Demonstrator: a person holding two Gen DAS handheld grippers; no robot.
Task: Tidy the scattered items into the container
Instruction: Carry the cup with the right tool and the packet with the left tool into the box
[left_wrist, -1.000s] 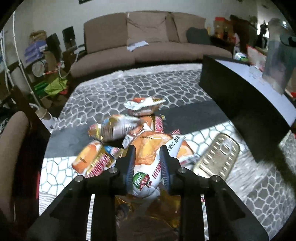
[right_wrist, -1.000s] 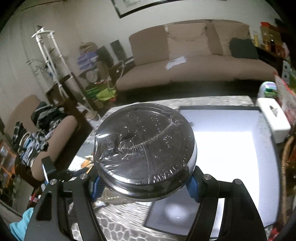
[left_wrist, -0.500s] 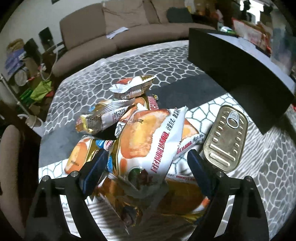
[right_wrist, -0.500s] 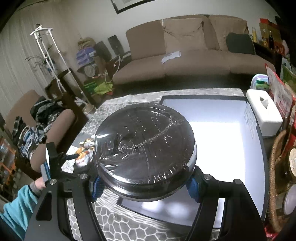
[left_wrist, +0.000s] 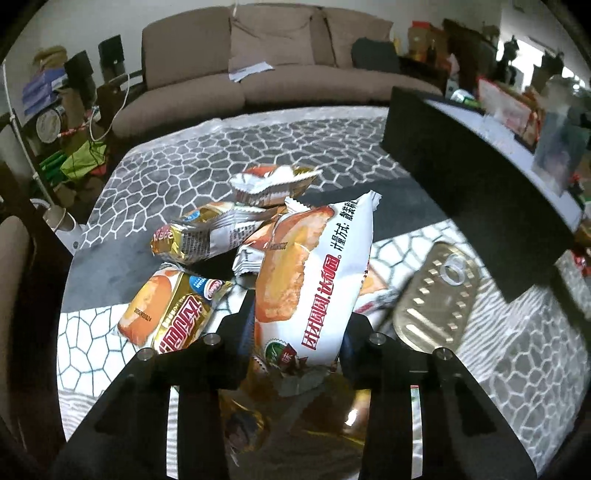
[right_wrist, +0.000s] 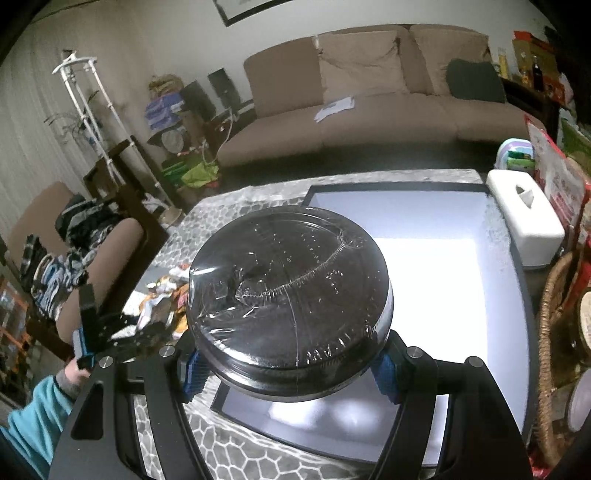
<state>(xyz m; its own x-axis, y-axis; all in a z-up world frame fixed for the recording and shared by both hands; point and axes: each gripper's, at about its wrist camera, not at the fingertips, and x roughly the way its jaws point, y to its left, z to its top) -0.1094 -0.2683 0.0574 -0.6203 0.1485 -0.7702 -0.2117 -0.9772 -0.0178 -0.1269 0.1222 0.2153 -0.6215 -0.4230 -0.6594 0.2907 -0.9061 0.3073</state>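
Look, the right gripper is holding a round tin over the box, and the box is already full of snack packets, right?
Not quite. The right gripper does hold the round tin over the box, but the box is empty: the right wrist view shows only its bare white floor. The snack packets lie on the table.

Silver round screws are showing on the matte black angular left gripper (left_wrist: 297, 325). The matching black right gripper (right_wrist: 290, 369) is wearing ribbed blue pads (right_wrist: 384, 373). A loose teal fabric sleeve (right_wrist: 33, 417) is covering the person's arm.

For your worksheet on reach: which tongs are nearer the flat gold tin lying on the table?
Left. The left tongs grip a snack packet beside the gold tin; the right tongs hold a round tin over the box.
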